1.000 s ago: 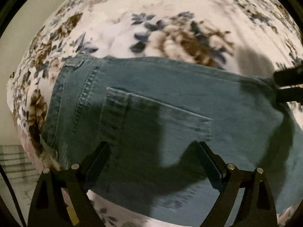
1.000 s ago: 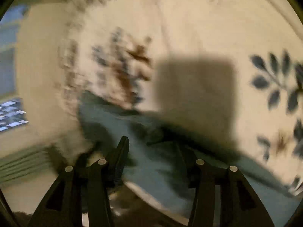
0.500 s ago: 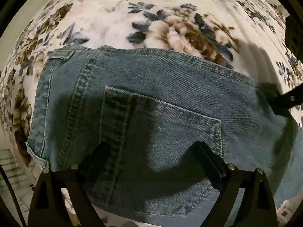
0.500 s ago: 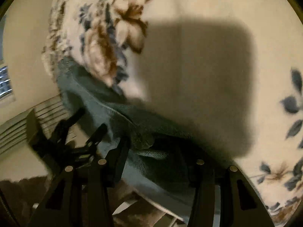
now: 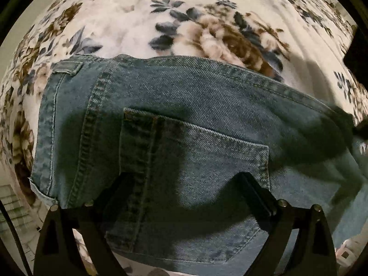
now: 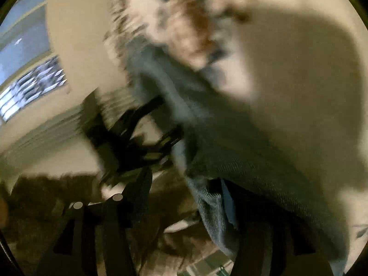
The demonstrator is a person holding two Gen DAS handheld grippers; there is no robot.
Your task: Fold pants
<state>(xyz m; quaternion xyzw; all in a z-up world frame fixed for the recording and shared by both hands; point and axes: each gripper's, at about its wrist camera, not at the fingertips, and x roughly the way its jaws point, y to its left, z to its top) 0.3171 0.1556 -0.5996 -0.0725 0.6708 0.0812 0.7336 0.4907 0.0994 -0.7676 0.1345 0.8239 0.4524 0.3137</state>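
Note:
Blue denim pants (image 5: 188, 124) lie on a floral bedspread (image 5: 142, 16), back pocket (image 5: 195, 161) up and waistband at the left. My left gripper (image 5: 184, 184) hovers over the pocket with its jaws wide apart and nothing between them. In the blurred right wrist view, my right gripper (image 6: 191, 184) is at the bed's edge with its jaws apart, and a fold of the denim (image 6: 214, 151) hangs between the fingers. The right finger is mostly hidden under the cloth. The left gripper (image 6: 147, 133) shows there as a dark shape beside the pants.
The bedspread (image 6: 287, 46) extends beyond the pants in both views. A beige wall (image 6: 76, 34) and a window (image 6: 32, 85) lie off the bed to the left. The floor (image 6: 172, 241) shows below the bed's edge. A dark object (image 5: 356, 55) sits at the right rim.
The left gripper has come closer over the pocket. The right gripper has swung quickly along the bed's edge, and the denim's edge now hangs between its fingers.

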